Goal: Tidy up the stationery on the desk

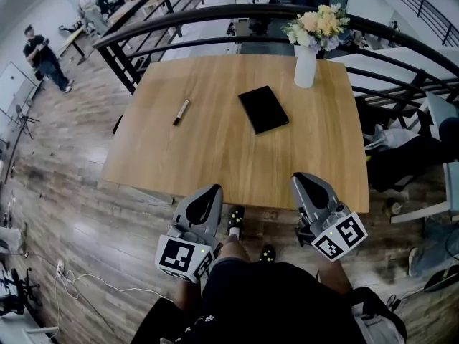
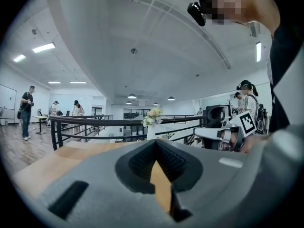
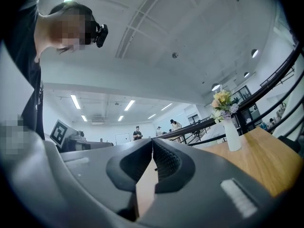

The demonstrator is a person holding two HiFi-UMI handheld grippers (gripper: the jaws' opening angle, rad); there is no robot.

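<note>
Dark pen (image 1: 181, 112) lies ahead-left of the nearer left gripper (image 1: 209, 194), long axis running away; left and right gripper (image 1: 305, 181) both clenched empty.

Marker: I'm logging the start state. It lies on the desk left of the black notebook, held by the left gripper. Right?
Not held. In the head view the marker lies free on the desk, left of the black notebook; the left gripper is back at the near edge, jaws together, empty.
</note>
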